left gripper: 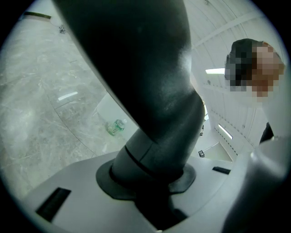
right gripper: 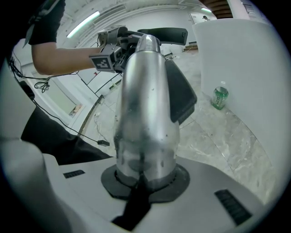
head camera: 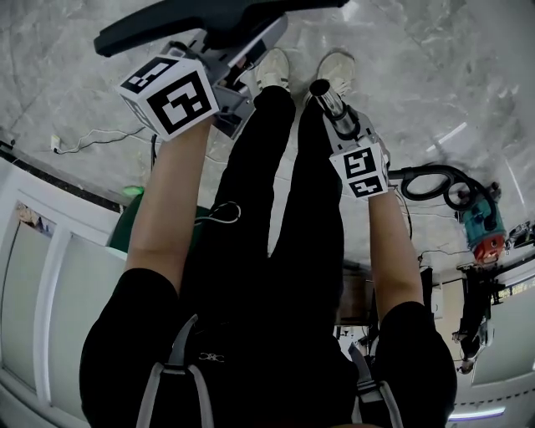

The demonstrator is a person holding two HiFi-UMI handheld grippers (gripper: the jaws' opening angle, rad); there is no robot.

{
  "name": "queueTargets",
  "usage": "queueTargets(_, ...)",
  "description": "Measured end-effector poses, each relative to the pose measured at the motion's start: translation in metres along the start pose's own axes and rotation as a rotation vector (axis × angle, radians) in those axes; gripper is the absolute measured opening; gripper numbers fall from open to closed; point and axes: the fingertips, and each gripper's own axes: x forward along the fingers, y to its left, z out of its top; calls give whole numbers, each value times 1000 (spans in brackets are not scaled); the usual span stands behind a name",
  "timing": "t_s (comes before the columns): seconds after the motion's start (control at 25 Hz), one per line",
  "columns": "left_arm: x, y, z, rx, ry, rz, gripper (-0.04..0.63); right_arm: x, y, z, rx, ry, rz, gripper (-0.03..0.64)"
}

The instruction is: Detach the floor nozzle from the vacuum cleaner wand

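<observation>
gleaming marble floor beneath nozzle and wand, white wall panels

The floor nozzle is dark grey, a long flat head on a thick rounded neck, up in the air and lying crosswise to the left of the white shoes. The wand is a shiny silver tube, apart from the nozzle, with its dark open end close to the right shoe.
</observation>
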Motion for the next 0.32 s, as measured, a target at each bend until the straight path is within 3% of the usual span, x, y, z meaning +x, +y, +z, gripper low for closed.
queueTargets(0.32, 3, -11, 0, -20, -29, -7, 120, -6, -11, 18, 2, -31, -31, 52)
